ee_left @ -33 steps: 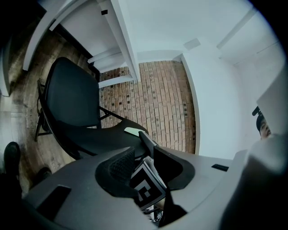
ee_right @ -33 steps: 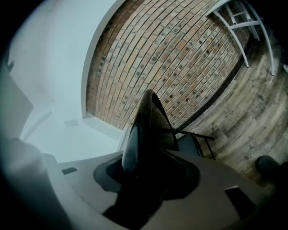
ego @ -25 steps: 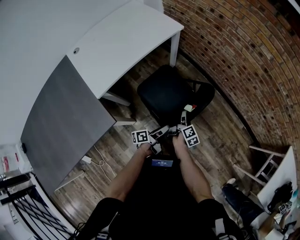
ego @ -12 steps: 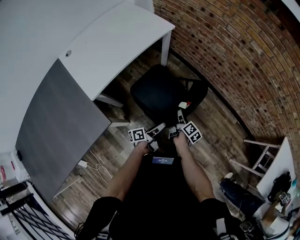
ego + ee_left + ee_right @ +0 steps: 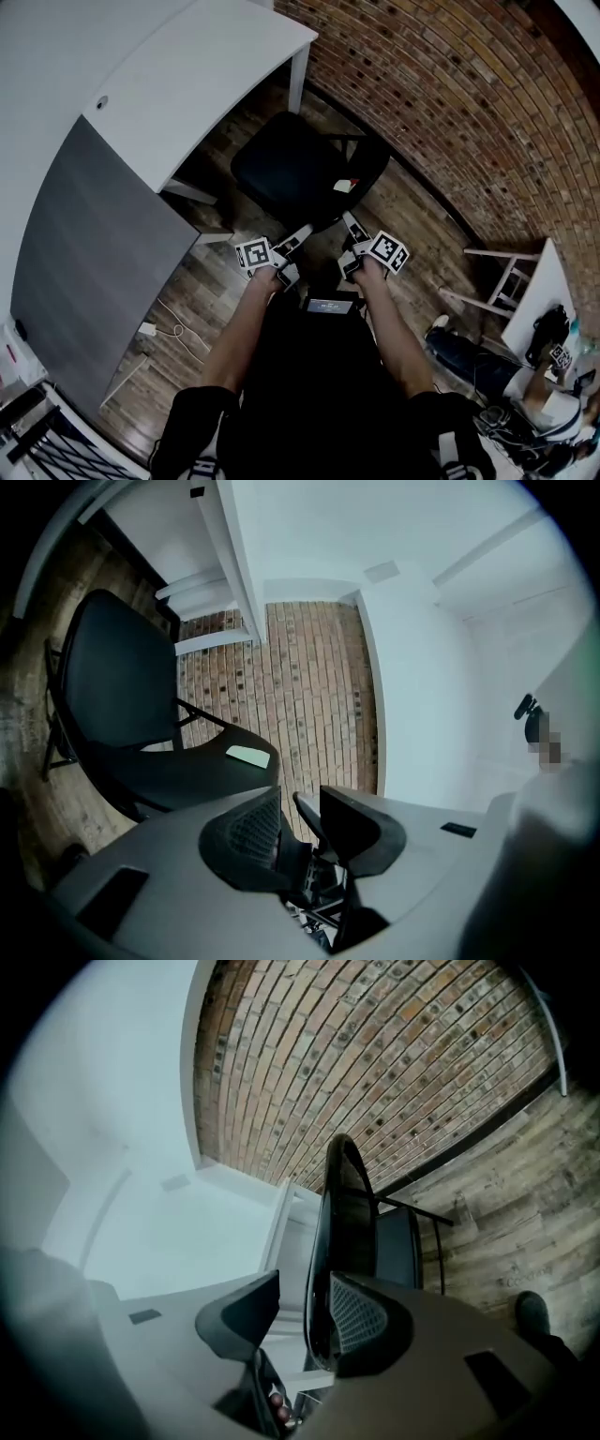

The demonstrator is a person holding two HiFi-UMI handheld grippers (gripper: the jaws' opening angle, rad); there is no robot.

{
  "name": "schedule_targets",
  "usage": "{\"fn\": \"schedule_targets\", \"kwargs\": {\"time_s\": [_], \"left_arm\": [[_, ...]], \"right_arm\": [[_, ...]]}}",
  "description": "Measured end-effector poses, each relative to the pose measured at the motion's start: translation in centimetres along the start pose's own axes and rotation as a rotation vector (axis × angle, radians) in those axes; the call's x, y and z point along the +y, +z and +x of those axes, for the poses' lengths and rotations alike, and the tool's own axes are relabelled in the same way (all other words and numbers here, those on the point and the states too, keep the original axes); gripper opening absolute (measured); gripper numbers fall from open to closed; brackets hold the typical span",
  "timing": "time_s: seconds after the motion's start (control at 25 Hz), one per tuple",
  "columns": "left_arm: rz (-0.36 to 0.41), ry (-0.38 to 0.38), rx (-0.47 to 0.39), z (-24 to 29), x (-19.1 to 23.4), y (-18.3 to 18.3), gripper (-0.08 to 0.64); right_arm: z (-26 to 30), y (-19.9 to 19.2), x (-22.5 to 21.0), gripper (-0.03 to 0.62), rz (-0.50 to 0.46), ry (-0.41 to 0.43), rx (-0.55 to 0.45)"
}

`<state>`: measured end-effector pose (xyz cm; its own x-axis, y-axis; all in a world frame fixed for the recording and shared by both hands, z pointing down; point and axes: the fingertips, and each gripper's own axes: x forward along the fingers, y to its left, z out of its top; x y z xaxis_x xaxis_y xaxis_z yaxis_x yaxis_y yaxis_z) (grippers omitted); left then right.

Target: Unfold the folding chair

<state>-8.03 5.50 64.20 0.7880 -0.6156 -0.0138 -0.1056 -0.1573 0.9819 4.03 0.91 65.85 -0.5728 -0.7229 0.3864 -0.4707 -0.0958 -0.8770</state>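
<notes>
Right gripper (image 5: 302,1290) gapes wide, the folding chair (image 5: 342,1206) edge-on in its gap, unclamped. Left gripper (image 5: 298,803): part-open, empty.

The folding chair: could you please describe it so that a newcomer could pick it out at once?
Follow the red brick wall to the corner of the white desk; on the wooden floor beside the desk leg stands the folding chair. It is the only black seat, unlike the pale wooden frame farther along the wall.

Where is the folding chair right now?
Mid head view, the folding chair stands open on the wooden floor, between the white desk at left and the brick wall at right.
</notes>
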Motion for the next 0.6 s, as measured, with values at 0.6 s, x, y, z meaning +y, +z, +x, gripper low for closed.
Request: {"fn": "schedule_targets", "kwargs": {"time_s": [0.6], "left_arm": [[0.124, -0.071, -0.048, -0.2, -11.6, -4.5, 0.138]], "right_arm": [[-14.3, 5.0, 8.1, 0.169, 0.000, 0.450, 0.005]]}}
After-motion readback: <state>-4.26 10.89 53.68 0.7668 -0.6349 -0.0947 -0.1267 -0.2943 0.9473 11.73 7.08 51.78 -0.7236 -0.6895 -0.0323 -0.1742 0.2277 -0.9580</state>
